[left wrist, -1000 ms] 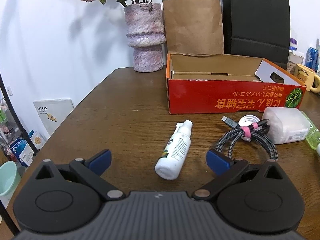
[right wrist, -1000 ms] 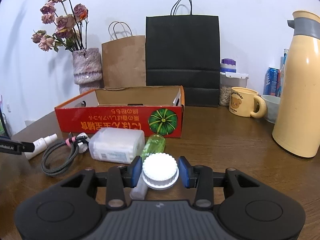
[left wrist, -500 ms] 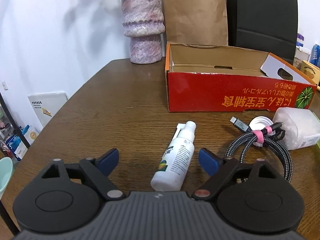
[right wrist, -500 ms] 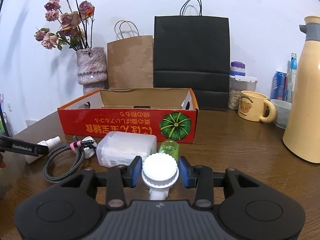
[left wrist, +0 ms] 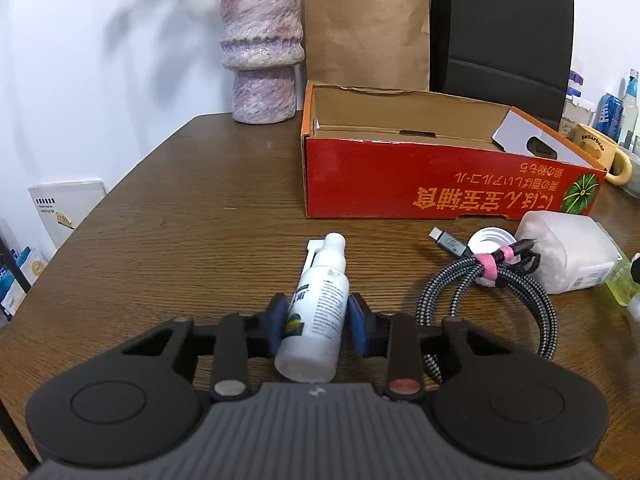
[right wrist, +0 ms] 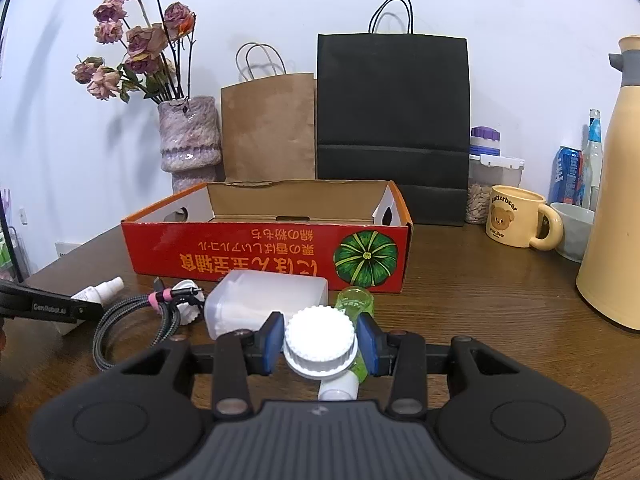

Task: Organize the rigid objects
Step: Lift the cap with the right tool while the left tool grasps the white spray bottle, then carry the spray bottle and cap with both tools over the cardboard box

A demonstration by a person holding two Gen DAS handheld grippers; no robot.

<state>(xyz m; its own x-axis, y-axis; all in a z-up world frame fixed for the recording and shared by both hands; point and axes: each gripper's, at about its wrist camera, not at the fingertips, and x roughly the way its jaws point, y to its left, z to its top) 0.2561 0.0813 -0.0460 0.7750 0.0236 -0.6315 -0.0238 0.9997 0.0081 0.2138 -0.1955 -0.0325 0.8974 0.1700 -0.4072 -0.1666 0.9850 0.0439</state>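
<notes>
L gripper clamps spray bottle, R gripper clamps white-capped bottle; box at 1 o'clock, bottles may slip/clip rim.

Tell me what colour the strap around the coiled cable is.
Pink; the strap on the cable shows best in the left wrist view.

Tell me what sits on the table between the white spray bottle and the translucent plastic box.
In the left wrist view, a coiled braided cable with a pink tie lies between the white spray bottle and the translucent plastic box.
</notes>
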